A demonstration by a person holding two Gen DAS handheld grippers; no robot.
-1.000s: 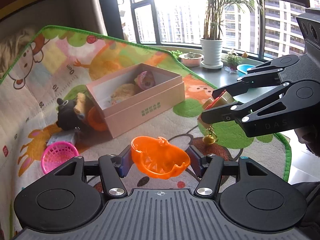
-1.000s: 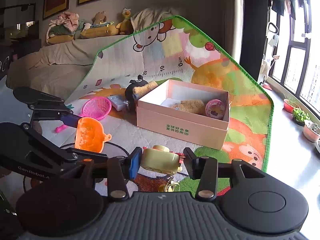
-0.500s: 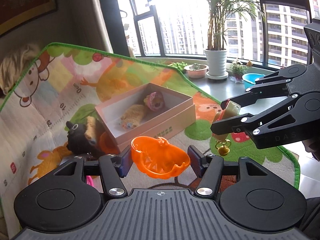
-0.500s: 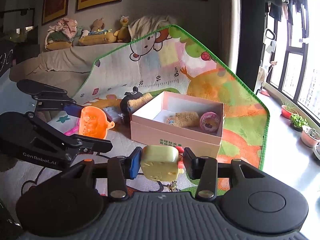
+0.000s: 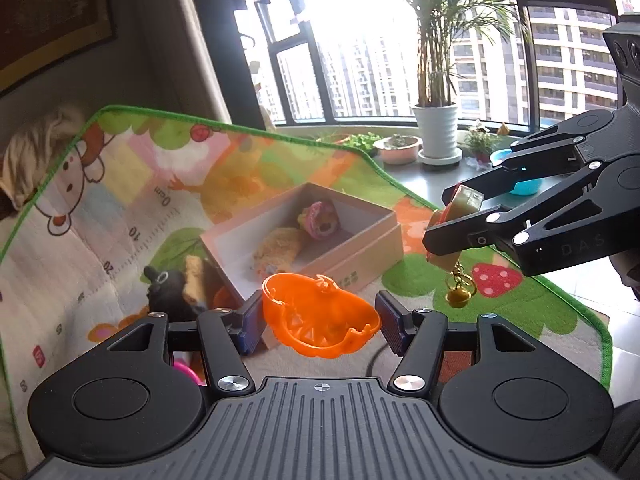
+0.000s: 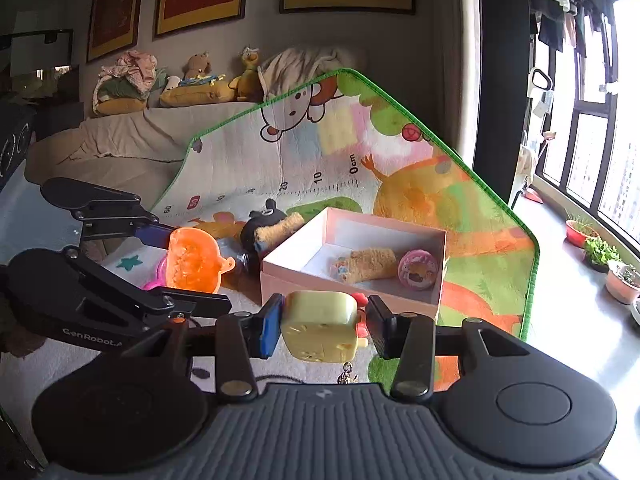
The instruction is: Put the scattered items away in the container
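Pink box (image 6: 352, 280) open on play mat (image 6: 460, 208). Left claw (image 5: 320, 322) pinches orange pumpkin basket (image 5: 320, 320) across its rim: light, thin, flexy plastic. Right claw (image 6: 322, 326) clamps yellow keychain toy (image 6: 320, 326), hard, slick, chain dangling

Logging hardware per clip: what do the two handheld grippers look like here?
Both are matte black linkage grippers with ribbed grey bodies, round black side discs and silver pivot screws. The left gripper has blue finger pads and "GenRobot.AI" lettering on its side; the right gripper also has blue pads and shows "DAS" lettering. No cables, hands or sleeves are clearly visible.
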